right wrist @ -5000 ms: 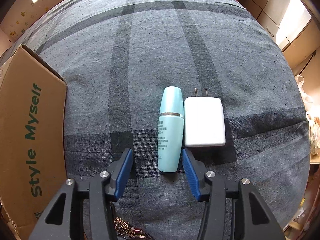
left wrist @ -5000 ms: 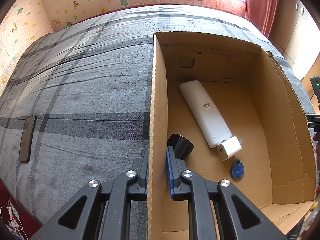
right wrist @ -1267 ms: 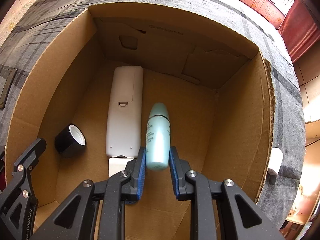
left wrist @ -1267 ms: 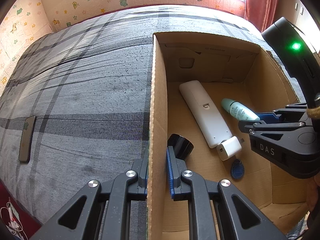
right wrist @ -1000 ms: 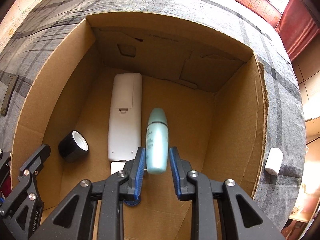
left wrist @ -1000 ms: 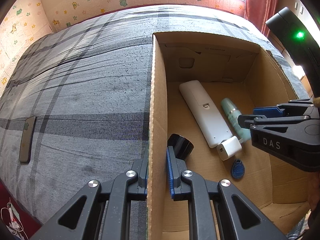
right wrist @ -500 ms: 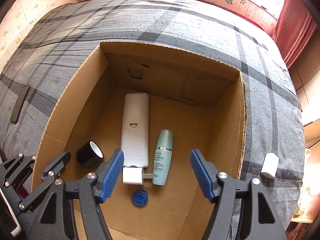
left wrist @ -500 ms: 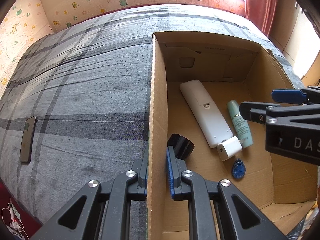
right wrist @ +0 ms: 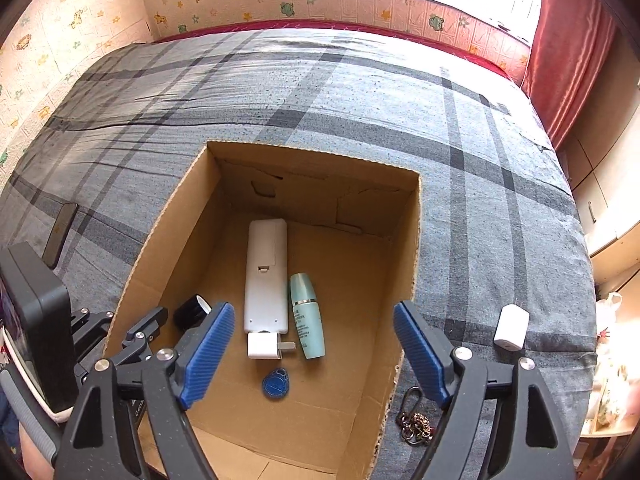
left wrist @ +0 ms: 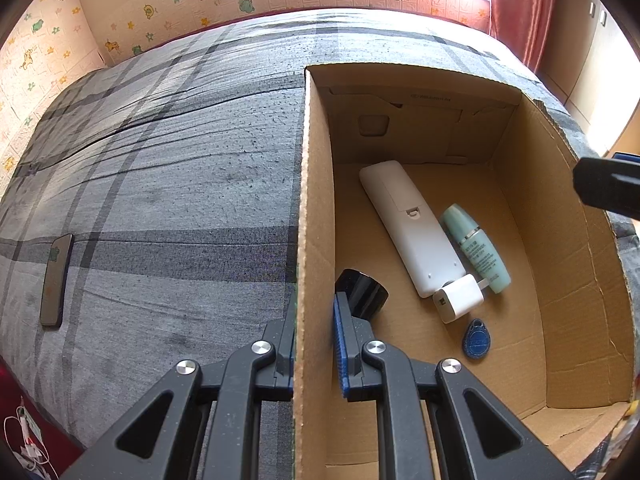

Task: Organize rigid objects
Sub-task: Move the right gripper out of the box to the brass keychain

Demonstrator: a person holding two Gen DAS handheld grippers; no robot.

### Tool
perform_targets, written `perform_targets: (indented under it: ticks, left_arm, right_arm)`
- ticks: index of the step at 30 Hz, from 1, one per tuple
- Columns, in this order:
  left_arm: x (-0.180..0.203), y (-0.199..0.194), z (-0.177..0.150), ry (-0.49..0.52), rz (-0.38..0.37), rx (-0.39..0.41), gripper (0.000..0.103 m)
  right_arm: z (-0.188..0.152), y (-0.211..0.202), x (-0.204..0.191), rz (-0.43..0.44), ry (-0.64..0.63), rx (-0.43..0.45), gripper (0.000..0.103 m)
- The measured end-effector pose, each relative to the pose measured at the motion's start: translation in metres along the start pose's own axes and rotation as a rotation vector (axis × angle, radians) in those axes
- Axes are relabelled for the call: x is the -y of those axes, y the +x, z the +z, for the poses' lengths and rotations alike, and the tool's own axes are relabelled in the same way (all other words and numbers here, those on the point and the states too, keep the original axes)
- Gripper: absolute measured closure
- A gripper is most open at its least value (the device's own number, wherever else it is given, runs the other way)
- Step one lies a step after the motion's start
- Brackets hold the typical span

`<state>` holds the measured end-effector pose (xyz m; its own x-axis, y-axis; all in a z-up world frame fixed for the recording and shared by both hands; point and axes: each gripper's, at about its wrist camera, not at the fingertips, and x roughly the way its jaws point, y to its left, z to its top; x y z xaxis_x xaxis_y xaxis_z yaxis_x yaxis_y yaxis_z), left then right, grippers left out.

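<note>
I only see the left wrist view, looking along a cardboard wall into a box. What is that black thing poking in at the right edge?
Observer: That is the right tool, held over the box. Its jaws are opening with nothing between them.
Visitor: Is anything lying outside the box on that side?
Observer: Yes, a white charger lies on the bedspread to the right of the box.
Visitor: Anything else there?
Observer: A bunch of metal clasps lies on the bedspread by the box's near right corner.
</note>
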<state>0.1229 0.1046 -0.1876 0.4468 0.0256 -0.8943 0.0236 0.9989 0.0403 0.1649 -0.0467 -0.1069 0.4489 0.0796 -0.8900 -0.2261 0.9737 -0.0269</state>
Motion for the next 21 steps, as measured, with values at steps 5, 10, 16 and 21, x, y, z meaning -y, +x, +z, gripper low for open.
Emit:
perform_targets:
  ticks: [5, 10, 16, 21]
  left_arm:
    - [-0.001, 0.0, -0.001, -0.004, -0.003, 0.003, 0.088]
    - [0.0, 0.0, -0.001, 0.002, 0.002, 0.003, 0.088]
    - [0.0, -0.001, -0.001, 0.001, 0.001, 0.003, 0.088]
    - [0.001, -0.001, 0.0, 0.001, 0.001, 0.003, 0.088]
  right_arm:
    - [-0.001, -0.014, 0.017, -0.017, 0.025, 0.023, 0.007]
    - [-0.007, -0.024, 0.04, -0.037, 0.041, 0.028, 0.0]
    - [-0.02, -0.033, 0.076, -0.077, 0.084, 0.035, 0.0]
    - [-0.034, -0.035, 0.103, -0.109, 0.121, 0.028, 0.0]
